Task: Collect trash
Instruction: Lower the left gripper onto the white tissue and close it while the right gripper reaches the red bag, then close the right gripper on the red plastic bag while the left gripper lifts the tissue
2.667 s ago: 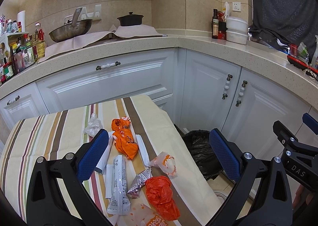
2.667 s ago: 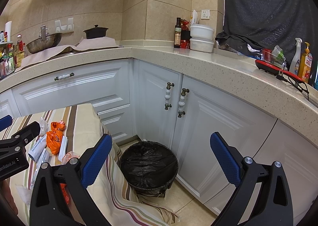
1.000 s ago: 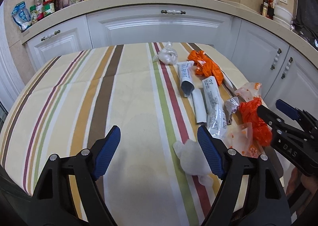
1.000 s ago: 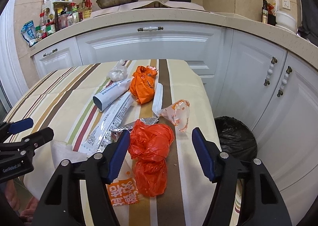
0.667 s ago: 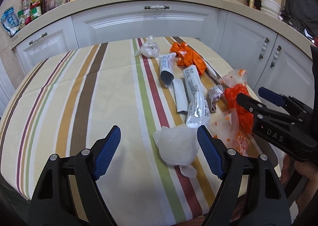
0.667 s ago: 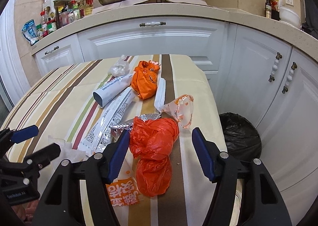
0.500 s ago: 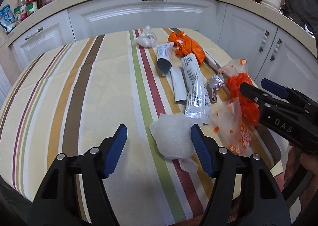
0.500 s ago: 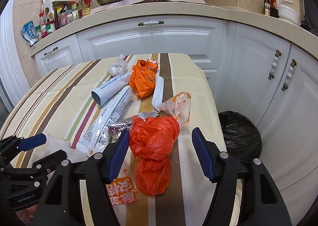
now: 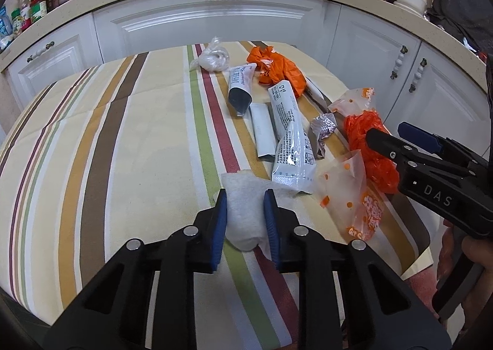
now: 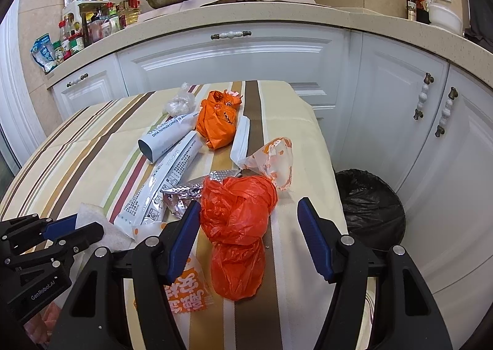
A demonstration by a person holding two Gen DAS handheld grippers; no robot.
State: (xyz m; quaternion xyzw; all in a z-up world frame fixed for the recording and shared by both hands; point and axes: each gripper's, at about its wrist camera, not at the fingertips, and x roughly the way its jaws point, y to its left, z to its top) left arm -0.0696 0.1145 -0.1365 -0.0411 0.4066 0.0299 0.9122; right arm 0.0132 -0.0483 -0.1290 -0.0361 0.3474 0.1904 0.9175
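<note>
Crumpled white tissue, soft and fibrous, pinched between the blue pads of the left gripper at the near edge of the striped tablecloth; lower end bulging below the pads. Right gripper spread wide, holding nothing, straddling a knotted red plastic bag, glossy and wrinkled. Remaining litter strung along the cloth beyond: two orange-red bags counted, the farther orange bag crumpled by the far edge; two printed white tubes, flattened, one with its cut end gaping; one flat white strip between them; one crushed foil wrapper, silvery; two clear wrappers with orange dots, one just beside the tissue, the other past the red bag; one small knotted clear bag farthest off. Round bin with black liner on the floor beside the table, below white cabinets; contents not discernible.
</note>
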